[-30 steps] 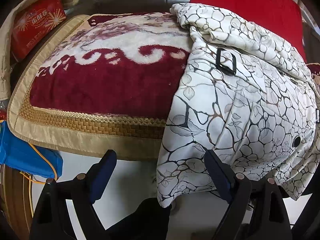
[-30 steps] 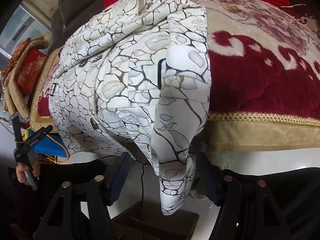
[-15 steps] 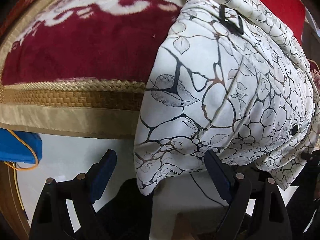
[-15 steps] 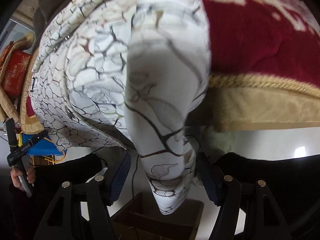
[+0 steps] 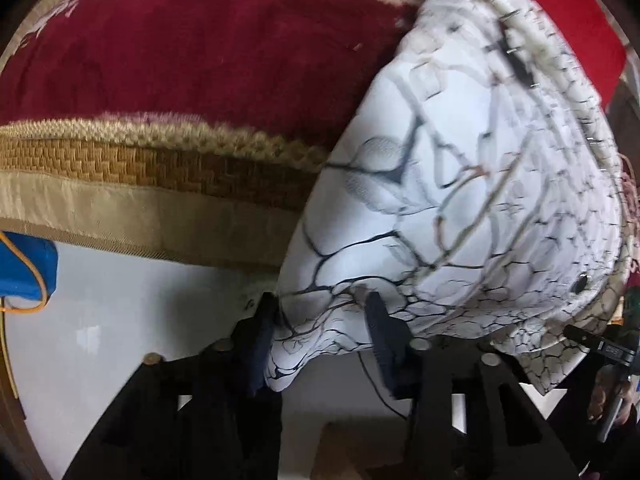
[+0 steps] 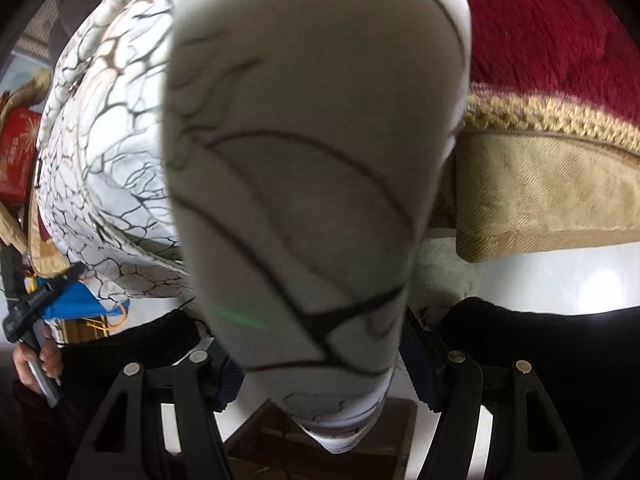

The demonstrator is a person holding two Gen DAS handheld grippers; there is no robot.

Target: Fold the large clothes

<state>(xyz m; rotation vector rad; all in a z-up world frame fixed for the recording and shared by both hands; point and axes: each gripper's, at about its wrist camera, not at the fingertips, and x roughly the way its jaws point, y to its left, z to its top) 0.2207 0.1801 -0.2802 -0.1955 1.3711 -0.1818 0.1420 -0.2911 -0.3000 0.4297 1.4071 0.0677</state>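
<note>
I'm at the very start of this fold, as far as I can judge: the white garment [image 5: 460, 208] with its dark vein print lies unfolded over the red and gold blanket [image 5: 168, 80], its lower corners hanging off the front edge above the pale floor [image 5: 140, 320]. My left gripper [image 5: 320, 332] is closing, and one hanging corner of the garment sits between its jaws; the pads look close to the cloth, but I can't say they are pressing it yet. My right gripper [image 6: 320, 364] stands spread, with the other hanging end, which looks like a sleeve [image 6: 312, 200], dangling between its jaws and filling most of that view; the cloth there is too near and blurred for me to see any pinch, and the jaws look apart from it. So nothing is folded yet. I judge what's left is everything: secure both corners, lift them, carry them up over the body of the garment, then make the further folds. A blue bag [image 5: 24, 272] sits off to the side, well apart.
</note>
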